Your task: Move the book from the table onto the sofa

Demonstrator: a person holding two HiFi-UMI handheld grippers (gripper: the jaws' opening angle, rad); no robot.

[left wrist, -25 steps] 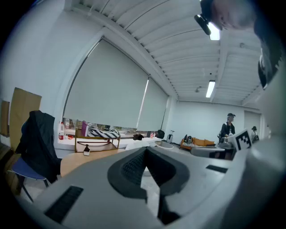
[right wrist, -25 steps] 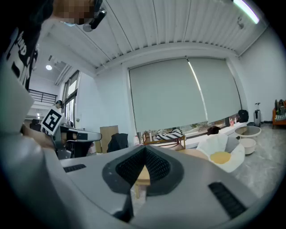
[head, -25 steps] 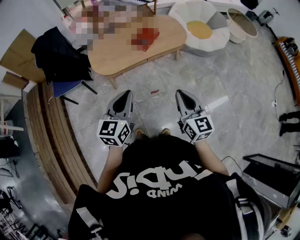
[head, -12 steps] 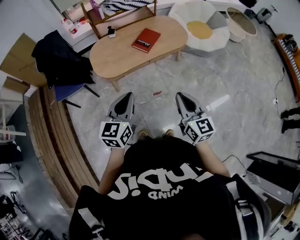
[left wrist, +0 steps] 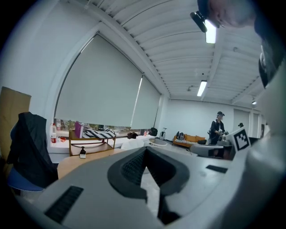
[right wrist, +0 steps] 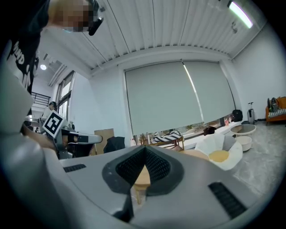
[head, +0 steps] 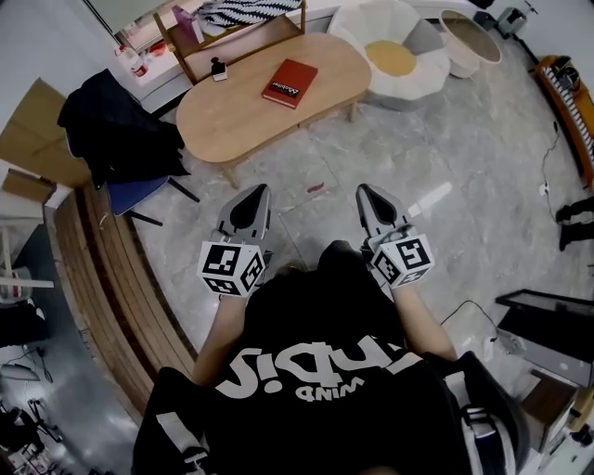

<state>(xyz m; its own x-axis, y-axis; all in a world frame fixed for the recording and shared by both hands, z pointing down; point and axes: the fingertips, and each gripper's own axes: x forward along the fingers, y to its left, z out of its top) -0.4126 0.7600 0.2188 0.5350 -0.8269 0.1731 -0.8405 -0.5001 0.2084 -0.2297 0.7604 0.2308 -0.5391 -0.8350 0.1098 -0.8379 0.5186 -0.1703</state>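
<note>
A red book (head: 290,83) lies flat on the oval wooden table (head: 232,116), toward its far right end. To the table's right stands the white petal-shaped sofa seat (head: 419,76) with a yellow cushion (head: 391,57). My left gripper (head: 260,189) and right gripper (head: 363,189) are held side by side over the grey floor, well short of the table, both shut and empty. In the left gripper view the shut jaws (left wrist: 145,150) point past the table's edge (left wrist: 67,165). The right gripper view shows shut jaws (right wrist: 145,148) aimed at the table (right wrist: 143,177), with the white seat (right wrist: 219,154) on the right.
A black jacket hangs over a blue chair (head: 116,130) left of the table. A small black bottle (head: 219,67) stands on the table, with a wooden rack (head: 232,26) holding striped cloth behind it. A round basin (head: 469,42) sits beyond the seat. A person (left wrist: 218,129) stands far off.
The person has stepped forward, a leg now showing between the grippers. The table and book sit slightly nearer in the head view. Both grippers stay shut.
</note>
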